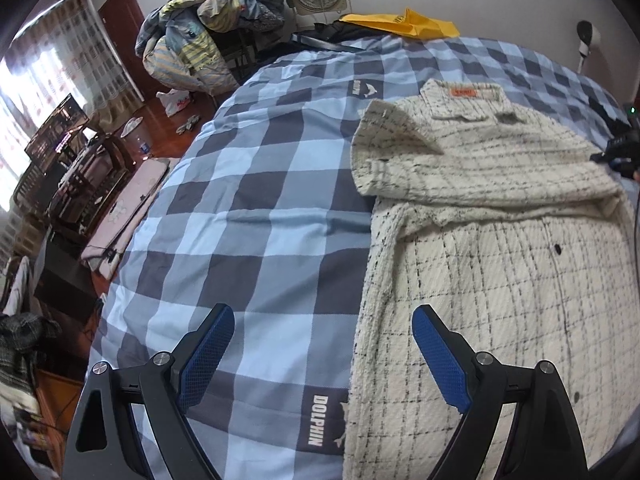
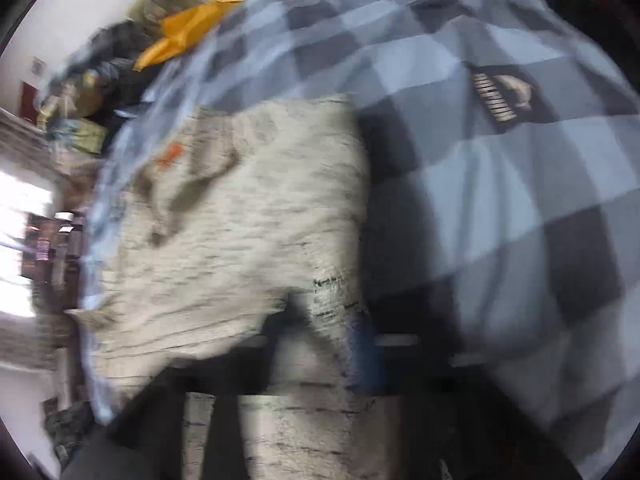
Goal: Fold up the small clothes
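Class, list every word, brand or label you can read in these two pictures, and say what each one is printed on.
"DOLPHIN": dark patch on the checked quilt, near edge.
Second quilt patch: too small to read.
Orange label at the shirt collar: too small.
Yellow bag print: unreadable.
Right wrist view: patch and orange label blurred.

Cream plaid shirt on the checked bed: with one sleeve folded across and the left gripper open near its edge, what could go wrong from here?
1. The folded sleeve lies loosely bunched; tugging the cream plaid shirt may undo it.
2. The left gripper straddles the shirt's edge over the checked quilt, so closing might pinch bedding too.
3. The right wrist view is heavily blurred; the right gripper seems shut on shirt fabric, which fast motion could drag askew.
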### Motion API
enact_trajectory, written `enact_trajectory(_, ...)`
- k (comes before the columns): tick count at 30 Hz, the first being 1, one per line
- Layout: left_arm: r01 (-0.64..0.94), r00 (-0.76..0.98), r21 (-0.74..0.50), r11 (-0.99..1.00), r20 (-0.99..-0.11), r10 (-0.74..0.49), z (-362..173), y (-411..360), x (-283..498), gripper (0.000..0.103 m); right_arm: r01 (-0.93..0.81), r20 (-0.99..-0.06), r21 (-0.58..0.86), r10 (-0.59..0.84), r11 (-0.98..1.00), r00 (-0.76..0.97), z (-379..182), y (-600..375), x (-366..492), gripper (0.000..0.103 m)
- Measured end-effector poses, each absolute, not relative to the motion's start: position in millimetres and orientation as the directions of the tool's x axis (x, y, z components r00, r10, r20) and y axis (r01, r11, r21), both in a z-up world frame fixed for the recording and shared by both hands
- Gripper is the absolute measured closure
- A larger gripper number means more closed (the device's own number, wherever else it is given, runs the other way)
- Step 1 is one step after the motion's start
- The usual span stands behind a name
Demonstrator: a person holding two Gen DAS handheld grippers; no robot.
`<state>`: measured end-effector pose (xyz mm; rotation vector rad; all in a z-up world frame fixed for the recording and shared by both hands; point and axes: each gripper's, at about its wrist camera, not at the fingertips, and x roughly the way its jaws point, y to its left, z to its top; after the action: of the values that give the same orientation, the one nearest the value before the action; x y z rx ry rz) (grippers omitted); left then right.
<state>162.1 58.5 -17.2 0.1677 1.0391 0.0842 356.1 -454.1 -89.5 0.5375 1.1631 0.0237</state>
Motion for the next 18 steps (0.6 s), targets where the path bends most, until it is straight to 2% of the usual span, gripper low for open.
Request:
enact_trajectory(4, 0.022, 0.5, 0.193, 0.981, -0.852, 0.156, -21, 55, 163, 0.012, 0.25, -0.877, 0.321, 0.187, 0.914, 0.443, -75, -458, 359, 0.101)
enact_trajectory(9, 0.032, 0.503, 0.195, 0.98, -0.851, 0.153, -21, 52, 163, 0.012, 0.37, -0.881, 0.271, 0.074, 0.889, 0.466, -72, -501, 356, 0.103)
enact_trajectory(10, 0.034, 0.504, 0.194, 0.98, -0.85, 0.151, -20, 51, 163, 0.012, 0.369, -0.88, 0.304, 0.11, 0.878, 0.463, -74, -508, 353, 0.103)
enact_trajectory(12, 0.037, 0.511, 0.188, 0.981, -0.848, 0.144, -18, 50, 162, 0.012, 0.346, -0.822, 0.488, 0.288, 0.801, 0.491, -79, -513, 350, 0.103)
enact_trajectory(13, 0.038, 0.513, 0.188, 0.981, -0.847, 0.142, -18, 50, 161, 0.012, 0.343, -0.807, 0.517, 0.313, 0.784, 0.5, -78, -510, 350, 0.1)
enact_trajectory(14, 0.038, 0.514, 0.189, 0.981, -0.846, 0.143, -17, 50, 161, 0.012, 0.337, -0.802, 0.528, 0.326, 0.78, 0.501, -74, -506, 349, 0.095)
enact_trajectory(15, 0.039, 0.514, 0.189, 0.981, -0.846, 0.143, -17, 50, 161, 0.012, 0.329, -0.801, 0.524, 0.325, 0.785, 0.502, -72, -499, 352, 0.073)
enact_trajectory(16, 0.04, 0.515, 0.189, 0.981, -0.846, 0.142, -17, 50, 161, 0.012, 0.321, -0.804, 0.51, 0.31, 0.798, 0.507, -69, -494, 353, 0.04)
enact_trajectory(17, 0.04, 0.515, 0.189, 0.981, -0.845, 0.142, -17, 50, 160, 0.012, 0.312, -0.813, 0.485, 0.289, 0.817, 0.506, -68, -487, 357, 0.028)
enact_trajectory(18, 0.038, 0.515, 0.19, 0.981, -0.845, 0.143, -17, 50, 160, 0.012, 0.307, -0.822, 0.464, 0.275, 0.831, 0.499, -68, -481, 361, 0.021)
